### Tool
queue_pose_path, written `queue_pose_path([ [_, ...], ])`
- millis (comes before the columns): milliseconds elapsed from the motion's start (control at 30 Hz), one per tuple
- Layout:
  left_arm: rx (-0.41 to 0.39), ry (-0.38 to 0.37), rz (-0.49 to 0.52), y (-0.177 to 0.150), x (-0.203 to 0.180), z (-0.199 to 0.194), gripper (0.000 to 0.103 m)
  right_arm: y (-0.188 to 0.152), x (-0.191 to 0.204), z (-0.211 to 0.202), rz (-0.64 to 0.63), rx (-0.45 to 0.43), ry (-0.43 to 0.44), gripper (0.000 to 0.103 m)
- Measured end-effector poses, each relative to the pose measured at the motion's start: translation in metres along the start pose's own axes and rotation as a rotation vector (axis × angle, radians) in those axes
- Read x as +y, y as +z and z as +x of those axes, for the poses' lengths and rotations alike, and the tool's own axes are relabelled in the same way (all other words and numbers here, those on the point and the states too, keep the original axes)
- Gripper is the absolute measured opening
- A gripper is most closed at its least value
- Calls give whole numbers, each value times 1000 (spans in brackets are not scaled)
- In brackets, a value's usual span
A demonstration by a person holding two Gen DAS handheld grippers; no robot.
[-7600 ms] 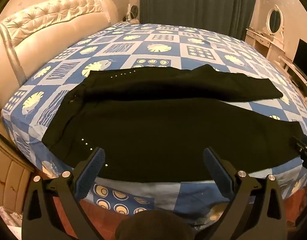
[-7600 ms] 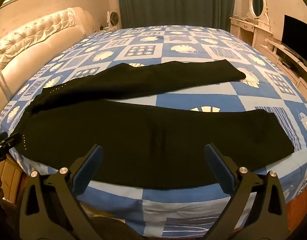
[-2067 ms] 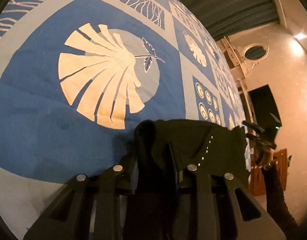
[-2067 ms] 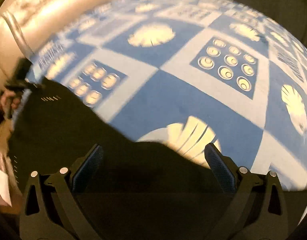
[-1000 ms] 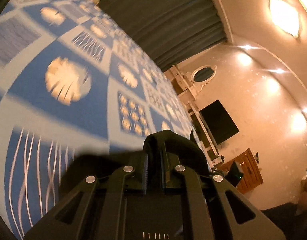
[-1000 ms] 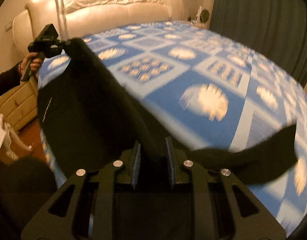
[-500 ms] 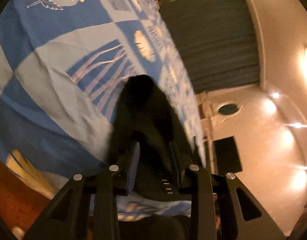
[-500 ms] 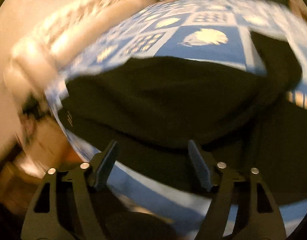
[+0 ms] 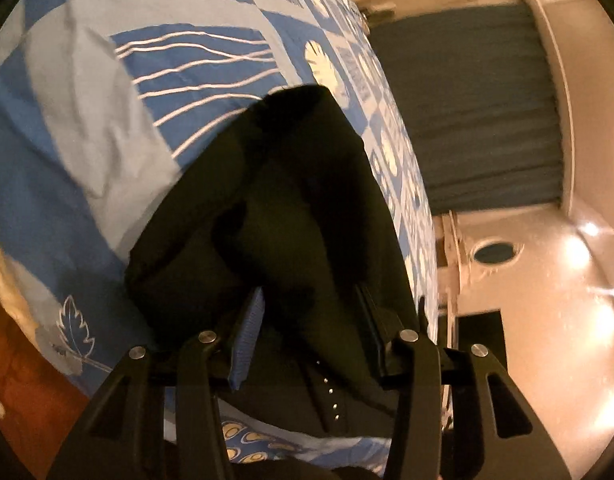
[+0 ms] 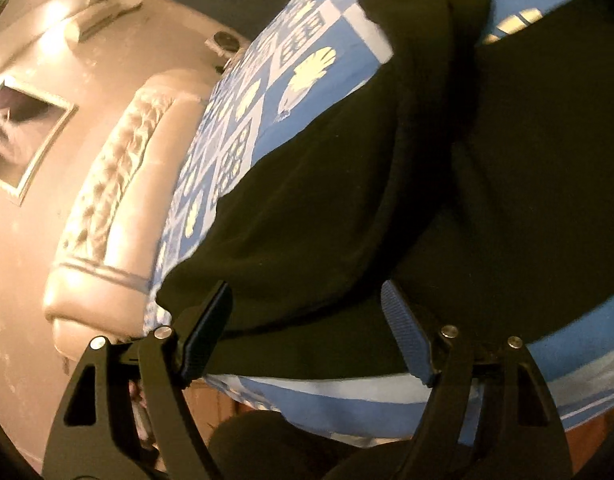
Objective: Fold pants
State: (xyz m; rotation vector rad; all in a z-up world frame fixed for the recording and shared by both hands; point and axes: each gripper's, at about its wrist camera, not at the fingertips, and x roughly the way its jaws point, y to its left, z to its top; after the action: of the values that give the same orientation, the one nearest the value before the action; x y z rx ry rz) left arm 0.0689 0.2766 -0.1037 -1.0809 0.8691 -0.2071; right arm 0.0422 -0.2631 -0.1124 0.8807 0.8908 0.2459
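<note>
The black pants (image 9: 303, 216) lie on the blue patterned bedspread (image 9: 87, 128), one leg folded over the other near the bed's front edge. Small white studs (image 9: 330, 391) show on the cloth by my left gripper. My left gripper (image 9: 311, 332) is open, its blue-padded fingers standing apart on either side of the cloth. In the right wrist view the pants (image 10: 347, 200) spread across the bedspread (image 10: 291, 92). My right gripper (image 10: 307, 332) is open just over the pants' near edge, holding nothing.
A cream tufted headboard (image 10: 103, 184) and a framed picture (image 10: 23, 136) stand to the left. Dark curtains (image 9: 479, 108), a dresser with an oval mirror (image 9: 495, 252) and a dark TV screen (image 9: 479, 340) are beyond the bed. Wooden floor (image 9: 23, 392) lies below the bed's edge.
Both grippers, shut on the pants a second ago while carrying one leg over the other, have opened and let go. The cloth now rests on the bed.
</note>
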Motion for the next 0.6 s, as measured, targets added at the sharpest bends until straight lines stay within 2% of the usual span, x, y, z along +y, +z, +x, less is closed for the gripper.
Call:
queue_pose_path([
  [167, -119, 64, 5, -11, 1, -9, 46, -5, -10, -1, 66, -29, 23, 77],
  [200, -133, 67, 10, -10, 0, -7, 49, -7, -10, 0, 63, -29, 19, 77],
  [300, -114, 54, 18, -8, -2, 7, 50, -7, -9, 3, 75, -45, 19, 77],
  [367, -128, 53, 43, -5, -4, 8, 34, -6, -8, 7, 67, -47, 5, 77],
  [400, -122, 61, 50, -3, -4, 12, 9, -6, -6, 7, 67, -52, 2, 77],
  [467, -113, 62, 35, 2, 2, 14, 9, -5, -3, 9, 61, -56, -13, 76],
  [533, -126, 41, 7, 1, 8, 12, 9, -4, -3, 10, 60, -65, -31, 67],
  [567, -132, 37, 1, -1, 8, 10, 9, -3, -4, 12, 66, -63, -32, 56],
  [600, -140, 31, 7, -2, 7, 7, 9, -2, -6, 15, 71, -58, -35, 51],
])
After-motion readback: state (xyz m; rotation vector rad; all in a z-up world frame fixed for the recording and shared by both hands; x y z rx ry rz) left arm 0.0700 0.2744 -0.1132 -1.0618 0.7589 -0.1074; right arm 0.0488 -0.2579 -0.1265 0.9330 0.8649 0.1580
